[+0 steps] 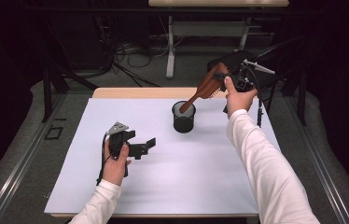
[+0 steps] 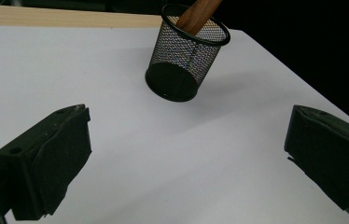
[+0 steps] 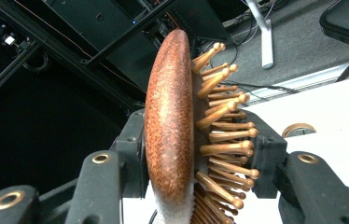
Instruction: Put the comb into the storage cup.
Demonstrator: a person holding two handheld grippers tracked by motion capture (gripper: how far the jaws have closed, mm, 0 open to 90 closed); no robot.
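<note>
The right gripper (image 1: 234,83) is clenched on the head of the wooden hairbrush (image 1: 205,87), whose long axis slopes down and away from that gripper toward the mesh cup (image 1: 183,117), handle tip just inside the rim. The left gripper (image 1: 141,148) hangs released and empty over the counter (image 1: 163,186), with the cup ahead of it and well apart, so the right hand is nearer.

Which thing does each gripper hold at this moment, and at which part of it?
The right gripper holds the wooden hairbrush by its head, jaws on its back and bristles; its handle dips into the mesh cup. The left gripper is open, holding nothing.
</note>
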